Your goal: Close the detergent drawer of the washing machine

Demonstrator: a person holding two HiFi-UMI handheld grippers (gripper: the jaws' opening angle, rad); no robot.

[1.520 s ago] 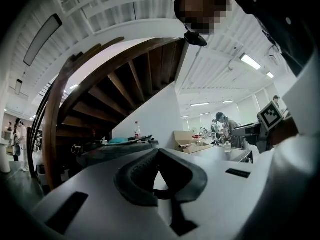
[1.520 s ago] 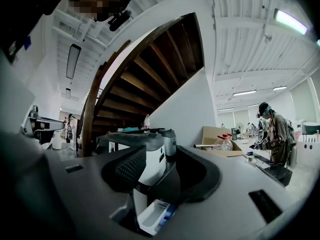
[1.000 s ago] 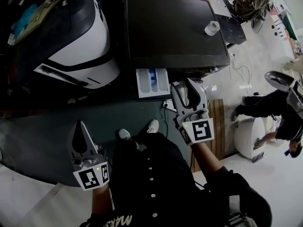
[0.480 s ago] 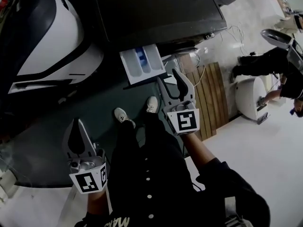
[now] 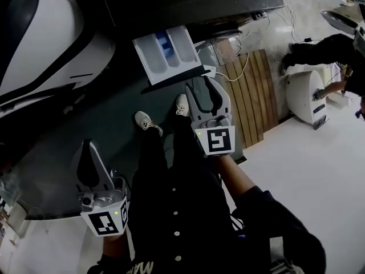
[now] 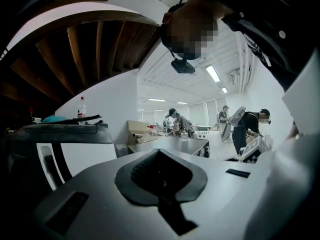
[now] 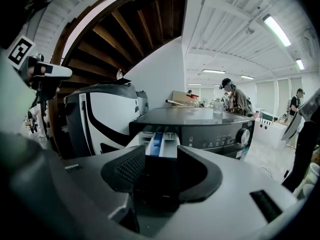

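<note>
The jaws of the right gripper (image 5: 203,93) are standing well apart with nothing between their pads. In the right gripper view (image 7: 161,156) the gap is framing the detergent drawer (image 7: 160,140), which is lying just beyond the tips and not touching them. The jaws of the left gripper (image 5: 89,150) are pressing together to a point on nothing at all; its own view (image 6: 157,152) is showing the two dark pads meeting along one seam.

The detergent drawer (image 5: 168,53) is sticking out of the upper left of the front of the washing machine (image 5: 188,4) – a white tray with a blue insert in its middle compartment, open to the top. From the head view the right gripper is hovering near the drawer's front edge and pointing at it, while the left gripper is hanging low at the person's left side, well apart from the machine. The person's two pale shoes (image 5: 146,122) are showing on the dark floor between the grippers.

In the right gripper view the washing machine (image 7: 210,129) is showing a dark control panel with a round dial (image 7: 243,136) to the right of the drawer, and a small clear container (image 7: 217,106) is standing on its top. A large white and black appliance (image 5: 51,50) is sitting just beside the machine on its left. A wooden slatted board (image 5: 256,96) is lying on the floor to the right, with a white cable (image 5: 244,72) trailing across it. Other people (image 7: 232,100) are working in the background.
</note>
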